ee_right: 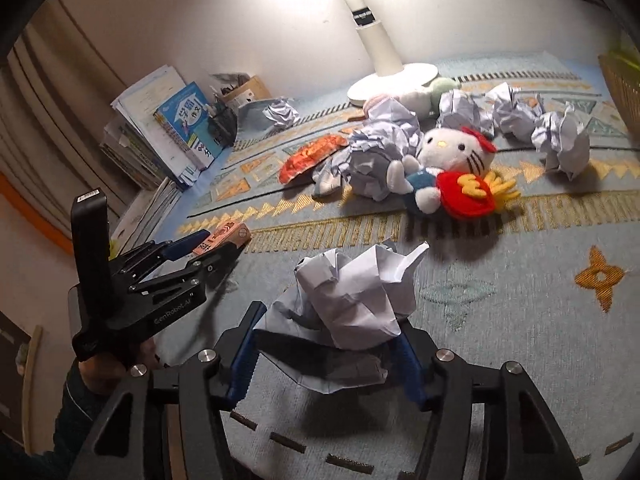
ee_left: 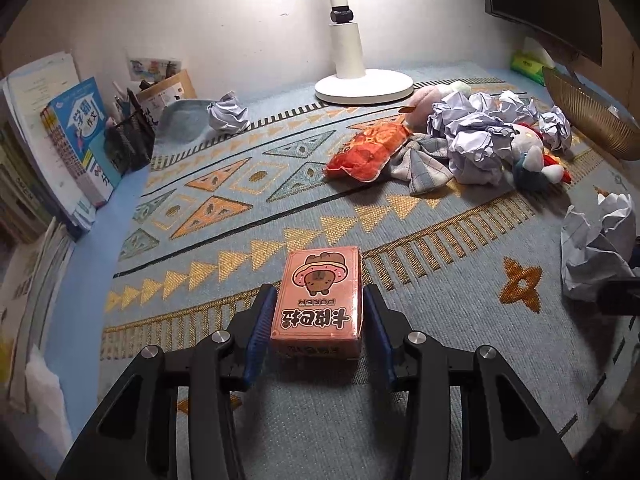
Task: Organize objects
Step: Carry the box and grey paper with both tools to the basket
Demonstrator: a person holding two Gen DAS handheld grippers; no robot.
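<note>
My left gripper [ee_left: 318,304] is shut on a pink tissue pack [ee_left: 318,300] with a cartoon bear, low over the patterned cloth; it also shows in the right wrist view [ee_right: 222,236]. My right gripper [ee_right: 328,332] is shut on a crumpled white paper ball [ee_right: 356,296], which also shows in the left wrist view [ee_left: 596,248]. A Hello Kitty plush [ee_right: 448,168], an orange snack bag [ee_left: 364,150] and several crumpled paper balls [ee_left: 476,136] lie in a heap at the back right.
A white lamp base [ee_left: 364,86] stands at the back. Books [ee_left: 76,140] and a black mesh pen holder [ee_left: 128,140] line the left edge. Another paper ball [ee_left: 228,114] lies on a blue cloth. A wicker basket [ee_left: 588,116] stands at the far right.
</note>
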